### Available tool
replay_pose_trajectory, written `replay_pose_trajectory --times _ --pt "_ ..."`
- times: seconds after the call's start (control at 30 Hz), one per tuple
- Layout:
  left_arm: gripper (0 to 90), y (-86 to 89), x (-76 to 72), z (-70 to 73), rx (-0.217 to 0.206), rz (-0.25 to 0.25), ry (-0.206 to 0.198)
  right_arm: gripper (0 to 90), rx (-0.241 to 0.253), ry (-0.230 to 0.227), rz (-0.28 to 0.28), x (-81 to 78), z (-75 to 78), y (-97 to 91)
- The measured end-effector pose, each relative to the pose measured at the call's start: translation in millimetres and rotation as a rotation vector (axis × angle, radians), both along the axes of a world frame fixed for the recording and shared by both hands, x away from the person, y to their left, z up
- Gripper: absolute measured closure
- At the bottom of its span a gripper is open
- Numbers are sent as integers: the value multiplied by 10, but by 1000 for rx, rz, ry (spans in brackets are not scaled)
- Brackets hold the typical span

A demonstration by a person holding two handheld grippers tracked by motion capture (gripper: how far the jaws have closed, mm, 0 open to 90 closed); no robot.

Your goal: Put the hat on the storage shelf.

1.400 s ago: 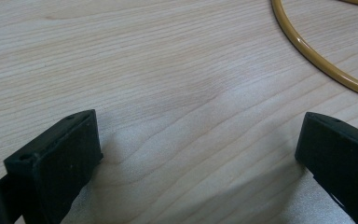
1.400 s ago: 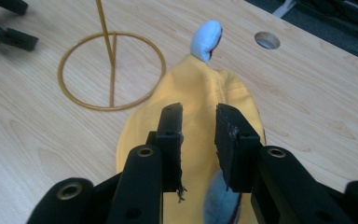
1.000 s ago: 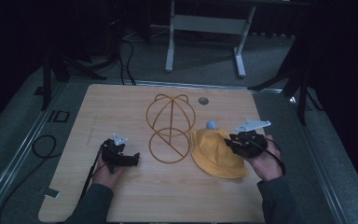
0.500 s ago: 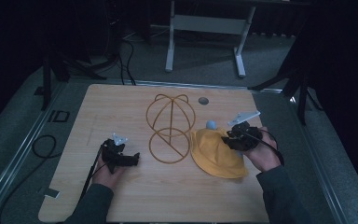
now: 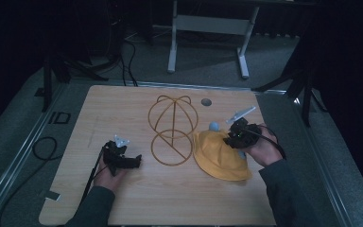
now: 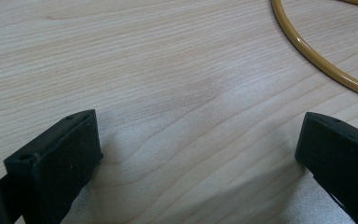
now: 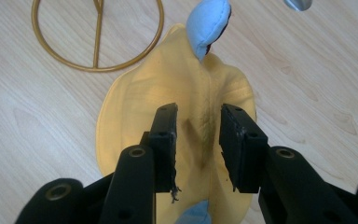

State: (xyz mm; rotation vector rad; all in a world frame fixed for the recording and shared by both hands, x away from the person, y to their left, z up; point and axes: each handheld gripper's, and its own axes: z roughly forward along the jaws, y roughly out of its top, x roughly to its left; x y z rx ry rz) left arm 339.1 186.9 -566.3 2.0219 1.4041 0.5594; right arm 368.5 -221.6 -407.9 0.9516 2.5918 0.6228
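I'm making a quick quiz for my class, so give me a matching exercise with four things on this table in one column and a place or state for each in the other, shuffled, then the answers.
Things:
1. yellow hat
2. gold wire stand
3. left gripper
4. right gripper

Places or states:
A. jaws wide apart over bare wood
B. stands at the table's middle
C. jaws straddle a raised fold of fabric
D. lies flat, to the right of the stand

Pairs: 1-D, 2-B, 3-A, 4-C

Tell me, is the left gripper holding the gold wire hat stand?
No, the left gripper has its jaws wide apart over bare wooden table, and the gold wire hat stand lies off to one side.
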Motion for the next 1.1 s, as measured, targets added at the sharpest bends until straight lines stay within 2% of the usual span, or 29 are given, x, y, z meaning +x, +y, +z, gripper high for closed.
replay_pose_trajectory --times 0.27,0.43,0.77,0.97,1.0,1.1 --pt "1 2 0 2 2 -2 2 666 -39 47 11 99 8 55" --pt "1 2 0 2 2 -2 1 660 -80 82 18 152 -7 87" --pt "1 2 1 0 1 -1 -1 626 -175 194 44 336 -97 167" --pt "1 1 0 0 0 -1 0 622 -189 241 55 411 -132 219" --pt "1 1 0 0 0 -1 0 655 -198 260 57 447 -156 235" --pt "1 1 0 0 0 -1 0 759 -219 271 73 463 -161 248"
